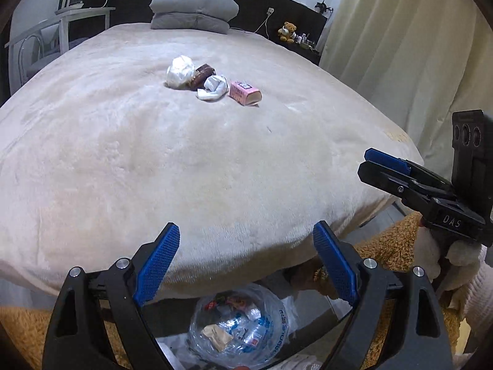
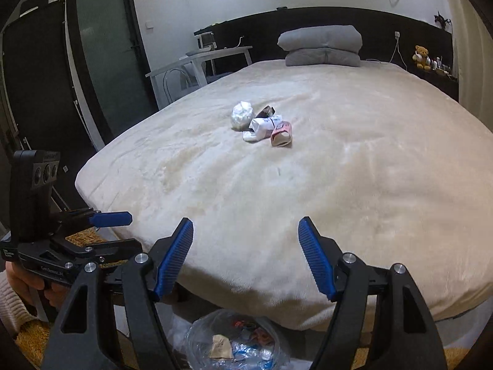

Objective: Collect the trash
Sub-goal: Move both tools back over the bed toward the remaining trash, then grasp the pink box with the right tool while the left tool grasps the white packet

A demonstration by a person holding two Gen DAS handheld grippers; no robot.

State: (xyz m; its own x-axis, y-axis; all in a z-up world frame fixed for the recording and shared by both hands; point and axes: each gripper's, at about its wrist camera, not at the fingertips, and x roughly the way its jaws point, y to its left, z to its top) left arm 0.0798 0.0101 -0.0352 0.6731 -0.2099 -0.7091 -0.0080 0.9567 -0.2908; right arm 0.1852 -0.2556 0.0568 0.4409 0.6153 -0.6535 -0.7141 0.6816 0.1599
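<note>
A small heap of trash lies mid-bed: a crumpled white plastic wad (image 1: 180, 71) (image 2: 242, 115), a brown wrapper (image 1: 201, 74) (image 2: 267, 111), a white crumpled packet (image 1: 212, 88) (image 2: 263, 126) and a pink carton (image 1: 245, 92) (image 2: 282, 135). A clear plastic bag (image 1: 238, 326) (image 2: 234, 342) holding wrappers sits on the floor at the bed's foot, under both grippers. My left gripper (image 1: 246, 259) hangs open and empty over the bed's near edge. My right gripper (image 2: 245, 256) is open and empty too, seen side-on as the right gripper (image 1: 372, 166) in the left wrist view.
The beige blanket (image 1: 154, 154) covers the bed, with folded grey pillows (image 1: 194, 12) at the headboard. A teddy bear (image 1: 287, 31) sits on a dark shelf, curtains (image 1: 400, 46) hang right. A white desk (image 2: 200, 61) and dark door (image 2: 104, 46) stand left. Orange rug (image 1: 385, 246) lies below.
</note>
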